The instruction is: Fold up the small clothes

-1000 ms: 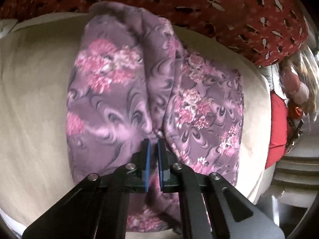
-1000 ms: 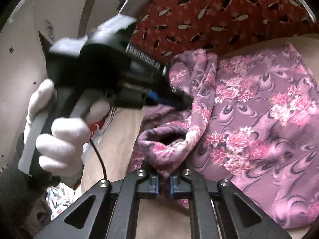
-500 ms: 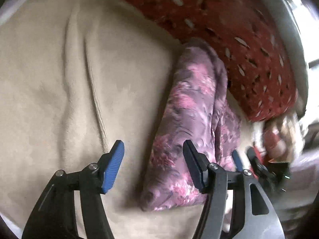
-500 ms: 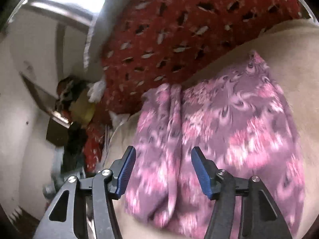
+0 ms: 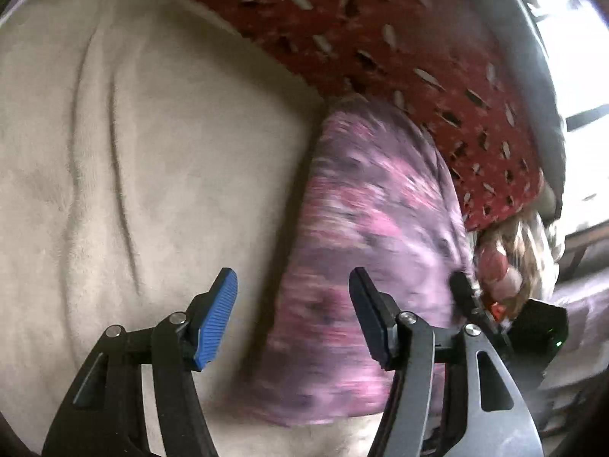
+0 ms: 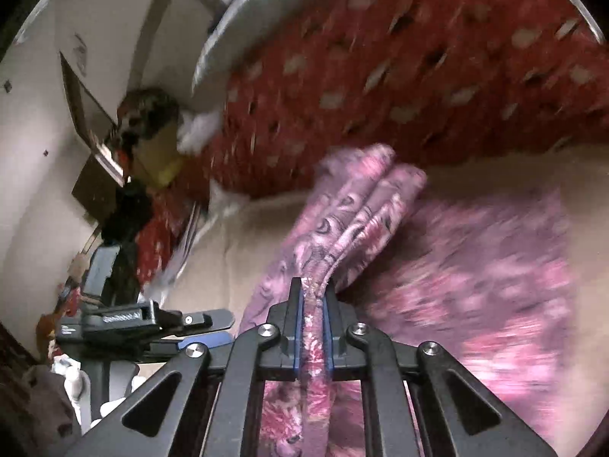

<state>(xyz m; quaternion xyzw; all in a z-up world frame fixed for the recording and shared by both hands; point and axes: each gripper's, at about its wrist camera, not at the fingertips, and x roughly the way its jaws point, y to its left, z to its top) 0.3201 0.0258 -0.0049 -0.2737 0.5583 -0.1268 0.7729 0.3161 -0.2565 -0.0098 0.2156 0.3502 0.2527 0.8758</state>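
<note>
Pinching a bunched ridge of the purple floral garment (image 6: 344,224) between its blue pads, the right gripper (image 6: 313,333) has its jaws drawn narrow, with gathered cloth rising in pleats from the grip. Only the right wrist view shows this hold; in the left wrist view the right gripper appears merely as a dark shape at the garment's far edge. The left gripper (image 5: 293,316) stands with jaws spread wide and nothing between them, its ribbed blue pad over the beige blanket (image 5: 152,152) and its other finger over the garment's near side. From the right wrist view the left gripper (image 6: 198,323) is seen side-on, low at the left, just beside the cloth.

The garment lies on the beige blanket, close against a red patterned spread (image 5: 399,49) behind it; much of the cloth is motion-blurred. Beyond the bed's edge sits a heap of mixed clothing (image 6: 148,133) near a pale wall (image 6: 45,76).

The blanket looks plush, with long soft creases. The garment's fabric is thin and drapes readily, printed with pink blossoms and dark swirls.
</note>
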